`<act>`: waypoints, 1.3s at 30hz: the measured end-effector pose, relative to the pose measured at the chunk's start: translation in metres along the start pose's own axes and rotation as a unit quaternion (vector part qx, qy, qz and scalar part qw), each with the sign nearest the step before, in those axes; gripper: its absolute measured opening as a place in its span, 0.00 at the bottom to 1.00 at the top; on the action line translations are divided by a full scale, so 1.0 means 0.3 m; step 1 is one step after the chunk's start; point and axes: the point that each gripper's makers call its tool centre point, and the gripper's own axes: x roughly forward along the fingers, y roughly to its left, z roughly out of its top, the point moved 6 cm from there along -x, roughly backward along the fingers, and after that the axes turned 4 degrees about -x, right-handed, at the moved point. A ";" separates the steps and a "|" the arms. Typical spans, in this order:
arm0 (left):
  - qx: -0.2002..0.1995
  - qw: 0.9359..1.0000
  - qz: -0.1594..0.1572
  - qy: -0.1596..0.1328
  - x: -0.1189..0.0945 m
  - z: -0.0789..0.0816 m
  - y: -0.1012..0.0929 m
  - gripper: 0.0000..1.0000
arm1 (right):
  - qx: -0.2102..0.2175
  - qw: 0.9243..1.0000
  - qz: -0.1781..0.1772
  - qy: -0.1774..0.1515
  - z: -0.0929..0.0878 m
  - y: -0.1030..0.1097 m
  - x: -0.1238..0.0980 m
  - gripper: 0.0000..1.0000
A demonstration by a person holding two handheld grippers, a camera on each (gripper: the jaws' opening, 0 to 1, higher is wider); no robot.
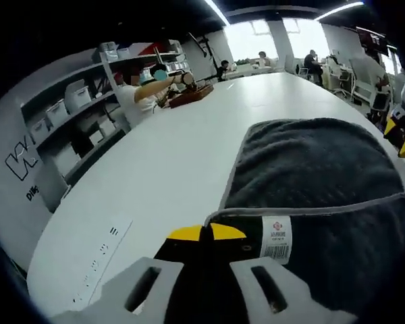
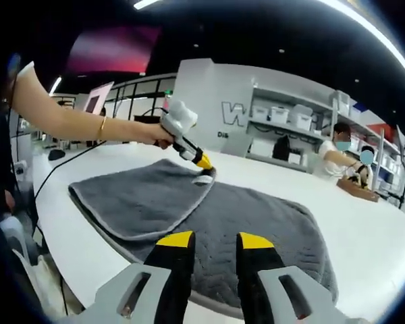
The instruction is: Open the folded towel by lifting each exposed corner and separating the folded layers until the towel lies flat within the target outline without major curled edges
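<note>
Unfolding step under way. My left gripper [image 2: 204, 164] pinches corner of top fold of grey towel [image 2: 256, 223], near its label [image 1: 277, 237]. My right gripper [image 2: 212, 243] hovers above near edge, jaws spread, empty. Towel on white table [image 1: 162, 162]. Next, likely: carry pinched corner outward, peel layer flat.

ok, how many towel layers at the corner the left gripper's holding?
2. A folded flap lies on the base layer of the gray towel. The left gripper is shut on the flap's corner with the white label. More folds may be hidden underneath.
</note>
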 end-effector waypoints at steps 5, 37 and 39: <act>0.017 0.999 0.023 -0.019 -0.057 -0.013 0.012 0.01 | 0.000 1.000 0.013 -0.002 0.004 0.029 0.012 0.20; -0.050 0.987 0.097 -0.115 -0.286 -0.124 0.063 0.01 | 0.100 0.989 0.109 0.012 0.017 0.254 0.097 0.20; -0.055 0.986 0.102 -0.121 -0.296 -0.130 0.064 0.01 | 0.104 0.988 0.113 0.020 0.009 0.262 0.105 0.20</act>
